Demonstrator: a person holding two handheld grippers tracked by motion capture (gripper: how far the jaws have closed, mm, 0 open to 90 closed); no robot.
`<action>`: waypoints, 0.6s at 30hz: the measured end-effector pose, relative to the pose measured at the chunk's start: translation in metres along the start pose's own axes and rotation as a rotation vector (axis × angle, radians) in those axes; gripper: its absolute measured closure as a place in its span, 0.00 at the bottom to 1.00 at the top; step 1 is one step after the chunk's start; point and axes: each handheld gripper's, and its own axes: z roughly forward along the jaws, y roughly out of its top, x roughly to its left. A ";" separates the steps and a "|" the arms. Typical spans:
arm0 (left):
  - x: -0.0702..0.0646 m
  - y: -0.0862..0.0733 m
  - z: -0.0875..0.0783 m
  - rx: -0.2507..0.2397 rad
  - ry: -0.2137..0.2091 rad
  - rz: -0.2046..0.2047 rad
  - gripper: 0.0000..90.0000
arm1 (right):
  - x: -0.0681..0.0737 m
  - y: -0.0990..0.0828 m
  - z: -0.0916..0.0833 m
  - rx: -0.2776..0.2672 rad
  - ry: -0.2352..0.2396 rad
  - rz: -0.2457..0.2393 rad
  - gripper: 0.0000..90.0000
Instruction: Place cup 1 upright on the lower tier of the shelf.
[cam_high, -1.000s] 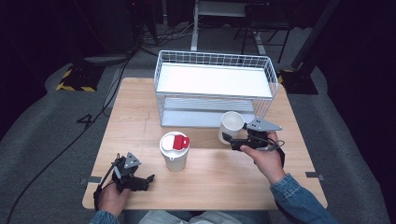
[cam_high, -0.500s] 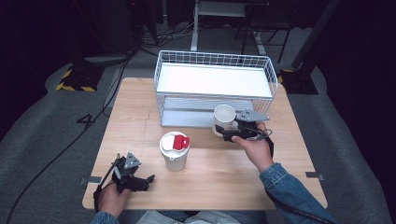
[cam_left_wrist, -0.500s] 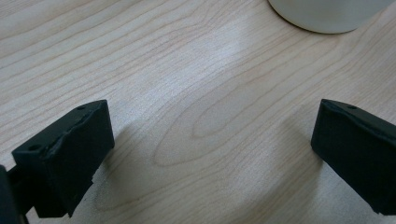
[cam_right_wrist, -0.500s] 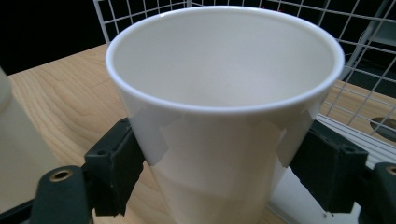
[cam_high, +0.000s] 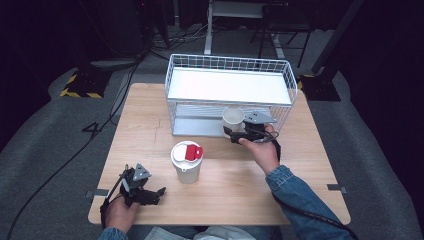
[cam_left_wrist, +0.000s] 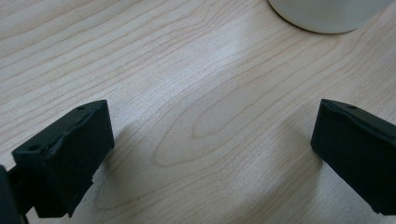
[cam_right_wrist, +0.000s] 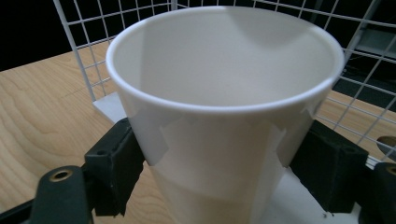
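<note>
An open white paper cup (cam_high: 233, 119) is held upright at the front of the white wire rack (cam_high: 287, 80), level with its lower tier. My right gripper (cam_high: 234, 129) is shut on the cup (cam_right_wrist: 224, 93), one black pad pressing on each side of its wall. White mesh (cam_right_wrist: 93, 42) stands close behind the cup. A second white cup with a white and red lid (cam_high: 186, 160) stands at the middle of the wooden table (cam_high: 300, 180). My left gripper (cam_high: 146, 193) rests open near the front left edge. Between its jaws (cam_left_wrist: 210, 154) lies only bare wood, and the lidded cup's base (cam_left_wrist: 327, 14) is just ahead.
The rack has a white top shelf (cam_high: 227, 86) and a lower white shelf (cam_high: 200, 125) under it, open toward me. A hand and a denim sleeve (cam_high: 300, 200) reach in from the bottom right. Dark floor, cables and stands surround the table.
My right gripper has carried the white cup left and away from me, up to the rack's lower tier. The left gripper and the lidded cup have stayed put.
</note>
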 end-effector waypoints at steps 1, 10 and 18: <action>0.000 0.000 0.000 0.000 0.000 0.000 0.00 | 0.001 0.000 0.003 -0.005 -0.003 0.000 0.25; 0.000 0.000 0.000 0.001 0.002 0.002 0.00 | 0.006 0.001 0.025 -0.018 -0.035 -0.024 0.25; 0.000 0.001 0.000 0.001 0.000 0.003 0.00 | 0.007 -0.002 0.041 -0.029 -0.076 -0.031 0.25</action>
